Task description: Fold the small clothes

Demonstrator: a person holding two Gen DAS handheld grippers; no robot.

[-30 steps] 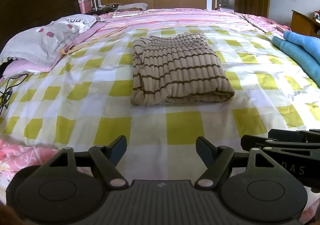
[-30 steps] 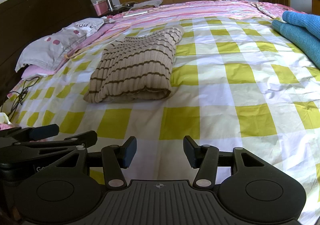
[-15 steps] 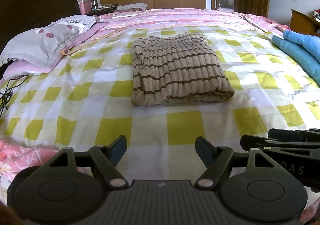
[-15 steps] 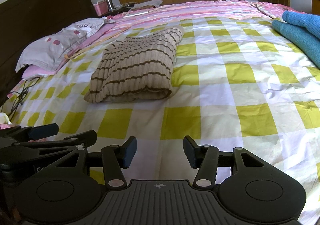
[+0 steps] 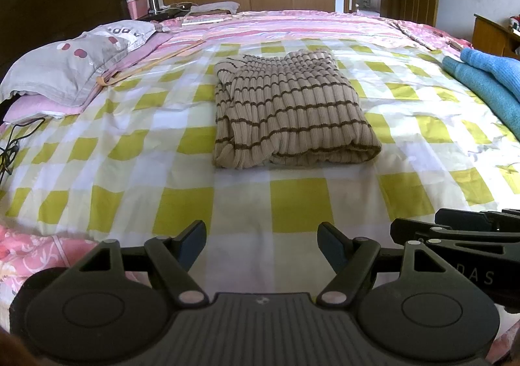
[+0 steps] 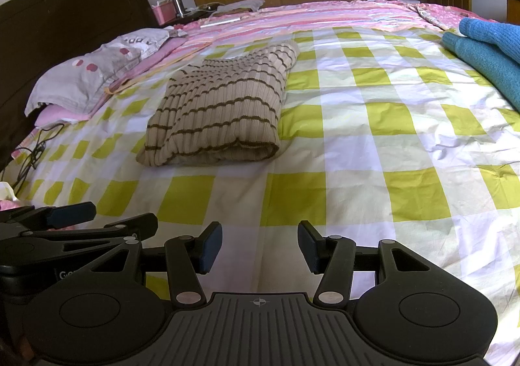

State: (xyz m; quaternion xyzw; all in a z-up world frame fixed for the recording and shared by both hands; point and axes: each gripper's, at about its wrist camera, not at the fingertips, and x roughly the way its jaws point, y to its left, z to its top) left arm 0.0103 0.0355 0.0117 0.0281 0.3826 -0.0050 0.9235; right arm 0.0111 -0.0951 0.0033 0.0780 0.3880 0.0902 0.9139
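**Black grippers hover open before a folded striped jumper**

Black plastic fills the near edge of both wrist views. The left gripper (image 5: 261, 244) has its two blue-padded fingers (image 5: 191, 244) spread wide, with only bedsheet between them. Just beside it, the right gripper (image 6: 260, 247) also stands with its fingers parted and nothing in its grasp. Each gripper's arms show at the edge of the other's view.

Both point down over a yellow-and-white checked bedsheet (image 5: 299, 203). Farther along the sheet, well apart from the fingertips, lies a folded beige ribbed knit jumper with thin brown stripes (image 5: 289, 112). It sits straight ahead of the left gripper, and ahead and to the left of the right one (image 6: 221, 112).

Beyond, a grey pillow with red dots (image 5: 65, 73) rests at the left, and folded blue knitwear (image 6: 484, 57) lies at the right edge.
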